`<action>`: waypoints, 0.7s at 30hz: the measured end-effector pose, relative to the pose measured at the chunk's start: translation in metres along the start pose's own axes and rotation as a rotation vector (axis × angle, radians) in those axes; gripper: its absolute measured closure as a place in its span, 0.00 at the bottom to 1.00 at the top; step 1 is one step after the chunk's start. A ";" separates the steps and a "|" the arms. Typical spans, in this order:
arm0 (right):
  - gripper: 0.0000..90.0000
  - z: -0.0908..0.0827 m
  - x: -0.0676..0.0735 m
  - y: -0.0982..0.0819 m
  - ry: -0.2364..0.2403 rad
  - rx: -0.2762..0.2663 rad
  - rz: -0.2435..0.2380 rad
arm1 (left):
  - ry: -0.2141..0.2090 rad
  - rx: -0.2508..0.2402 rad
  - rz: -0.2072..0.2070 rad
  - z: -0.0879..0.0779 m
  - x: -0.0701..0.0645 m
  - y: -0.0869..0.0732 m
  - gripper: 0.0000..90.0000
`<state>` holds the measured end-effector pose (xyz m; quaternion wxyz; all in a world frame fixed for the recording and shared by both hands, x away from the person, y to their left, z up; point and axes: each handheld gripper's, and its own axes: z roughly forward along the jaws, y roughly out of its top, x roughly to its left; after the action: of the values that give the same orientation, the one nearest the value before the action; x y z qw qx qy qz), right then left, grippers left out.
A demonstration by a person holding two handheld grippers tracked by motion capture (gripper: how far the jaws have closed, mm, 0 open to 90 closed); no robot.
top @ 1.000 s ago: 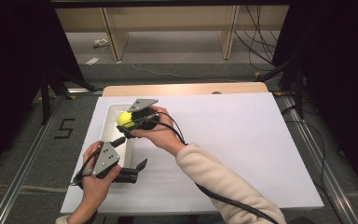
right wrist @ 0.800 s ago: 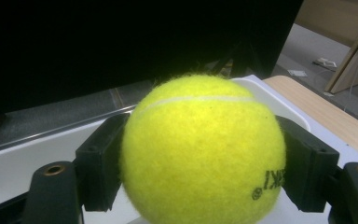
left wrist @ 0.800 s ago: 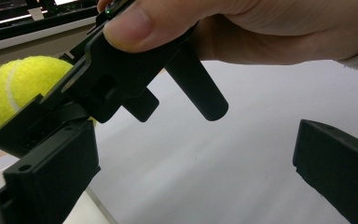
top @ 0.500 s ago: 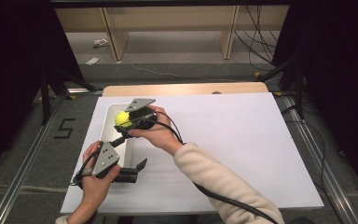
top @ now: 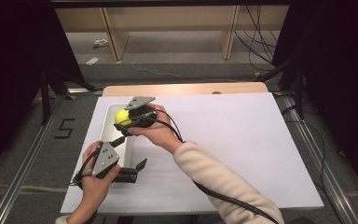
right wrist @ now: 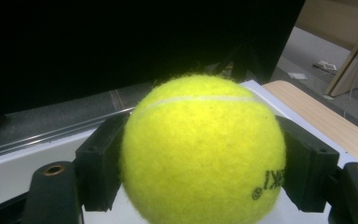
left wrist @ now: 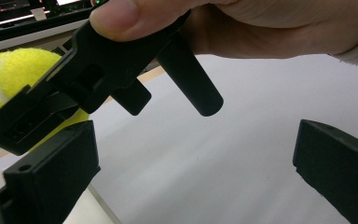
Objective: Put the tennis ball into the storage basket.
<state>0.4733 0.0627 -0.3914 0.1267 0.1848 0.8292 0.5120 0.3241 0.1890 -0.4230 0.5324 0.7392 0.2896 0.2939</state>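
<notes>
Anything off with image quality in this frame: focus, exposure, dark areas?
High view: evenly lit white table cover, dark at both sides. Left gripper view: the person's hand and the right gripper sit very close and look soft. Right gripper view: tennis ball sharp, fuzz and print readable, background upper left nearly black.

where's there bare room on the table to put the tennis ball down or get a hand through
Free: the white sheet right of the right gripper, out to its far and right edges. Crowded: the left side, where the white tray, tennis ball and open left gripper bunch together.
</notes>
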 end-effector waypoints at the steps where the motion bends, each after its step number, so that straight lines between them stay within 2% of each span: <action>1: 0.30 0.000 -0.001 0.000 0.000 0.002 -0.003 | 0.000 0.000 0.001 0.000 0.000 0.000 0.00; 21: 0.30 0.009 -0.004 0.005 0.000 0.021 0.007 | -0.005 -0.005 0.011 0.000 -0.002 0.001 0.00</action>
<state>0.4810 0.0704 -0.3907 0.1229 0.1892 0.8339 0.5036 0.3231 0.1875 -0.4223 0.5332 0.7402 0.2834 0.2957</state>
